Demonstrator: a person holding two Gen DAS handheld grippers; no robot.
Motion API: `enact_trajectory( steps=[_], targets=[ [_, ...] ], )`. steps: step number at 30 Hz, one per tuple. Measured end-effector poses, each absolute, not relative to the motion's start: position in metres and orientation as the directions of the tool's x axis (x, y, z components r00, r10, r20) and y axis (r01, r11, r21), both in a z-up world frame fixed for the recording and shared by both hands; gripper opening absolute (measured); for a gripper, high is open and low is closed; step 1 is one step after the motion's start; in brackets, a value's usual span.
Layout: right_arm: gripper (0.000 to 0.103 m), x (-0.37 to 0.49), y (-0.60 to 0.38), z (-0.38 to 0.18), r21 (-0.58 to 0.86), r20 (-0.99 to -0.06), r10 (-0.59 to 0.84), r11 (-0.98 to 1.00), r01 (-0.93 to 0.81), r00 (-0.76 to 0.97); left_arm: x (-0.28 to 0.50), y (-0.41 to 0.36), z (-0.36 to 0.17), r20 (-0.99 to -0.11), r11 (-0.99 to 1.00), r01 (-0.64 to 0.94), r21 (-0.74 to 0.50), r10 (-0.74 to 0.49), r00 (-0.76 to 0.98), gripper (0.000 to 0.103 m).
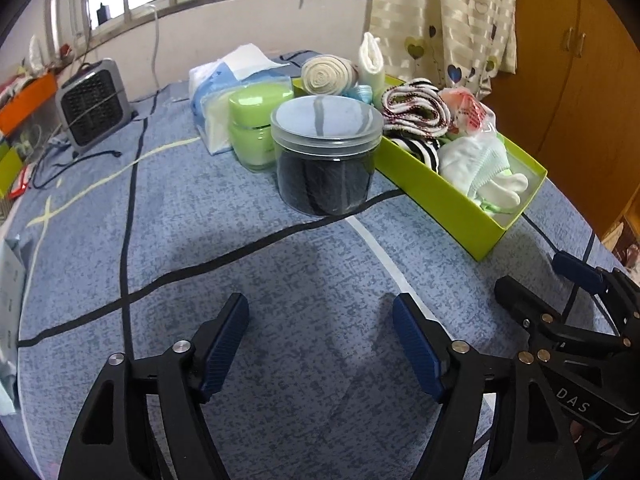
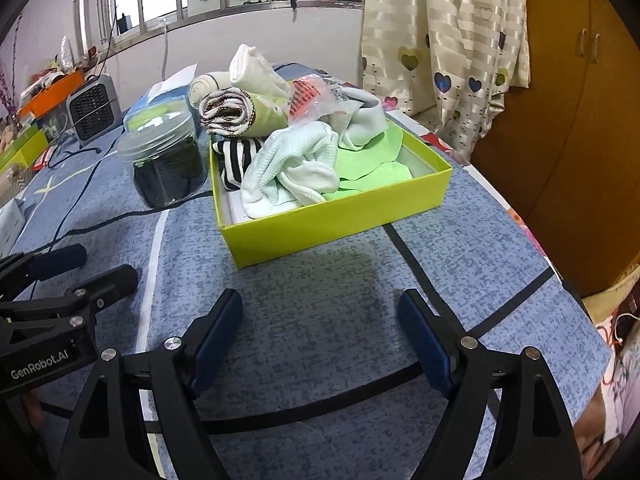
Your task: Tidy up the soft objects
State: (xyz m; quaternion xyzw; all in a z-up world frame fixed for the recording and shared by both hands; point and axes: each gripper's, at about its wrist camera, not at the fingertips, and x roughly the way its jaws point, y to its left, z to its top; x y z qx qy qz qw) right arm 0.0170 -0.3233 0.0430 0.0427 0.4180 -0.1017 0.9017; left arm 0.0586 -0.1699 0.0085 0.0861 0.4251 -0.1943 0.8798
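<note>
A green box (image 2: 340, 216) at frame centre is brimming with rumpled pale socks (image 2: 288, 172); both tools, left (image 1: 320, 340) and right (image 2: 320, 336), are gaping, released.

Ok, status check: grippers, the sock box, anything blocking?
Left gripper and right gripper open, both empty. Green box heaped with socks, untouched. Clear jar beside box; path clear.

The bedspread (image 2: 320, 320) is mottled blue-grey, crossed by black and white lines; near its far edge a lime-green box (image 2: 336, 216) holds pale mint socks (image 2: 288, 168), a black-and-white striped piece (image 2: 234, 156) and bright green cloth (image 2: 372, 160); beside it, a clear jar (image 1: 326, 152) — dark contents; both grippers are black with blue pads (image 1: 416, 344).
</note>
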Motion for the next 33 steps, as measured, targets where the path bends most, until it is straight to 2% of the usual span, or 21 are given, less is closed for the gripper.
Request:
enact_trajectory(
  steps=[33],
  targets=[
    [0.084,0.0212,-0.3263,0.043,-0.012,-0.768,-0.168,0.969,0.248,0.618,0.0612,-0.174,0.0045,-0.796,0.911,0.413,0.011,-0.242,0.554,0.09]
  ],
)
